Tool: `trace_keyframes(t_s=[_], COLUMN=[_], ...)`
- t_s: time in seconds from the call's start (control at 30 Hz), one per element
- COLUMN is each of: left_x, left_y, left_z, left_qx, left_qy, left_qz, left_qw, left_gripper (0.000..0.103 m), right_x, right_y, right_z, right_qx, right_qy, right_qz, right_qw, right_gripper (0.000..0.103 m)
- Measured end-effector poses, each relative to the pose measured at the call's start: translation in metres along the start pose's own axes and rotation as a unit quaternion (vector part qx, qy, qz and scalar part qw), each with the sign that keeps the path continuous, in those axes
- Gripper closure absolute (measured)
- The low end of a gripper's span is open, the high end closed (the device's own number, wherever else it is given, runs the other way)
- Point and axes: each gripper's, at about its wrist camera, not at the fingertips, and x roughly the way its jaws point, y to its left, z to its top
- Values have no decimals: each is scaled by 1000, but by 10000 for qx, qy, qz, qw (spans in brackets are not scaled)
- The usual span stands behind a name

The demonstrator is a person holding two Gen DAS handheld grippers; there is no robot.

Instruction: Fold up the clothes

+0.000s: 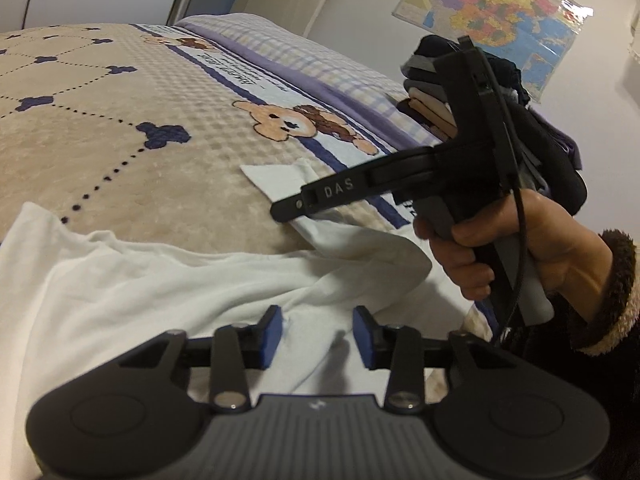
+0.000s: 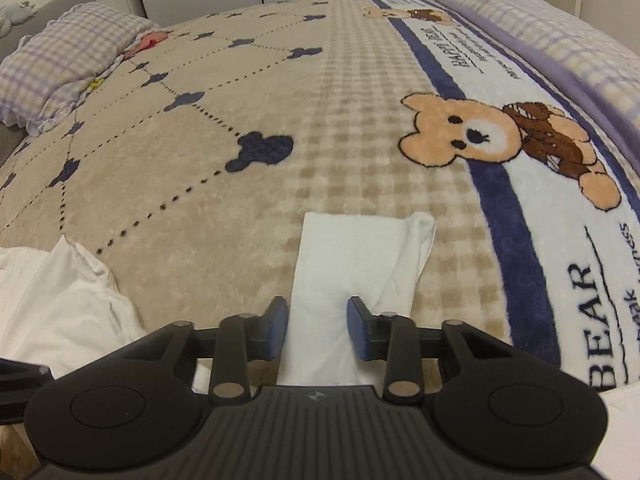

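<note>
A white garment (image 1: 168,280) lies rumpled on the bed's near edge. One flat white sleeve (image 2: 352,256) stretches away from me over the beige blanket (image 2: 240,200). My left gripper (image 1: 318,334) hovers over the garment's body, jaws apart, cloth below and nothing pinched. My right gripper (image 2: 318,326) stands over the sleeve's near end, open, with the sleeve running between its blue pads (image 2: 357,328) without being pressed. In the left wrist view the right gripper (image 1: 286,210) points left over the sleeve, held by a person's hand (image 1: 500,252) in a fleece-cuffed sleeve.
The blanket has a bear picture (image 2: 460,136) and a blue stripe along its right side. A stack of folded clothes (image 1: 432,108) sits at the far right of the bed. A checked pillow (image 2: 60,68) lies at the far left. A map (image 1: 492,20) hangs on the wall.
</note>
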Motion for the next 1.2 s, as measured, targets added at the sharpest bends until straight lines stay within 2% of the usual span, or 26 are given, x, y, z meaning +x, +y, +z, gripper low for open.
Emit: trace_keyframes(t_s=[0.03, 0.07, 0.1, 0.17, 0.33, 0.47, 0.7, 0.9, 1.2], left_x=[0, 1, 1, 1, -11, -22, -28, -23, -20], left_y=[0, -1, -1, -2, -6, -12, -21, -24, -25], left_z=[0, 0, -1, -1, 1, 3, -5, -15, -21], left_qx=[21, 41, 62, 84, 165, 233, 427, 563, 710], left_qy=[8, 16, 24, 6, -286, -406, -330, -46, 302], left_qz=[10, 20, 30, 52, -132, -389, -602, -646, -846], left_qw=[10000, 10000, 10000, 10000, 9994, 9981, 9967, 9963, 9934], left_gripper=[72, 80, 93, 102, 103, 103, 103, 103, 103], right_x=[-1, -2, -4, -14, -52, -82, -123, -139, -136], right_y=[-1, -4, -7, -14, -43, -73, -112, -129, -128], right_z=[0, 1, 1, 2, 2, -5, -25, -46, -91], right_qx=[15, 53, 107, 216, 537, 852, 1170, 1255, 924], right_qy=[-32, -68, -116, -289, -888, -1195, -1497, -1205, -341], right_qz=[-11, -28, -58, -114, -352, -496, -726, -844, -1086], right_qw=[10000, 10000, 9999, 9993, 9940, 9879, 9791, 9811, 9892], right_gripper=[94, 99, 100, 100, 100, 100, 100, 100, 100])
